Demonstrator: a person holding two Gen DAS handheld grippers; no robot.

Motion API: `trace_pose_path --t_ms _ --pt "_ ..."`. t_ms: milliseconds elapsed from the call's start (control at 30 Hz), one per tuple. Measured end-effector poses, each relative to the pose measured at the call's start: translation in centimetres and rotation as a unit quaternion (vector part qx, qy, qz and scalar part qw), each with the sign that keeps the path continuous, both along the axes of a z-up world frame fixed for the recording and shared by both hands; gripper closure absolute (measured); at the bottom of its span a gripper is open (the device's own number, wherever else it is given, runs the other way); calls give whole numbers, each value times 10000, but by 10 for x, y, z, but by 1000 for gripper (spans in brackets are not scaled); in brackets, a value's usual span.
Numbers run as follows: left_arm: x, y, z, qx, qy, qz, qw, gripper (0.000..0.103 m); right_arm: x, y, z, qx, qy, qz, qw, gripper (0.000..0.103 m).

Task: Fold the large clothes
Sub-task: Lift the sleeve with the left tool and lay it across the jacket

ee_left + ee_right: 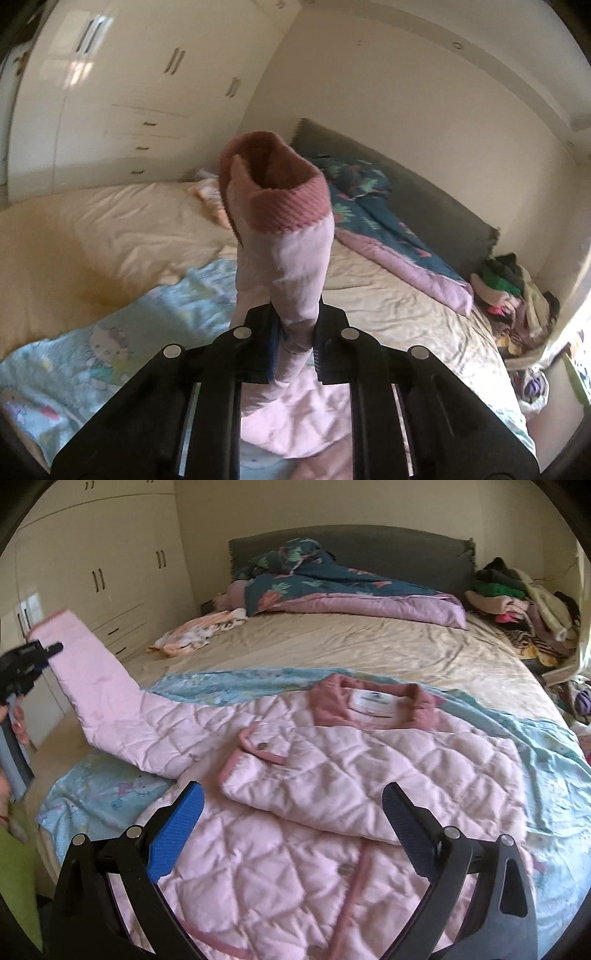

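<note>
A pink quilted jacket [332,775] lies on a light blue blanket [546,760] on the bed, its darker pink collar [373,701] toward the headboard. One sleeve [110,701] is lifted off the bed to the left. My left gripper [295,325] is shut on that sleeve [284,266] near its dark pink ribbed cuff [291,210], which stands up in front of the camera. The same left gripper [51,650] shows at the left edge of the right wrist view. My right gripper [291,812] hovers open over the jacket's front, nothing between its fingers.
A dark floral duvet [332,583] with lilac lining is bunched by the grey headboard [369,546]. A heap of clothes [524,602] sits at the bed's far right corner. A small patterned garment [195,635] lies at the far left. White wardrobes [122,92] line the left wall.
</note>
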State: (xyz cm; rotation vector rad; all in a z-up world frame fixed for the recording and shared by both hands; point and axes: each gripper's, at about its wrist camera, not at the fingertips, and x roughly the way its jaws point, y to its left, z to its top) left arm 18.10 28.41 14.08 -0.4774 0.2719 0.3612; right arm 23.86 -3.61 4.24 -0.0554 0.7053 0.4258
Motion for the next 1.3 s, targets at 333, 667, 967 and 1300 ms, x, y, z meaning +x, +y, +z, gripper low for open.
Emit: trace_pose_path --t_ms 333,667,967,1300 --pt "14 -70 25 359 -75 -629 9973 98 -16 -63 5 341 8 -470 9983 7" --pt "23 -129 37 580 -123 -1074 9924 98 -28 -110 7 573 -61 -764 9954 7" --pt "36 -185 34 778 -50 -1578 9844 99 -36 -147 1 750 -55 -1004 9921 7" --pt "51 -251 15 878 147 -2206 9713 99 -39 -185 -6 923 -51 -1358 9864 7"
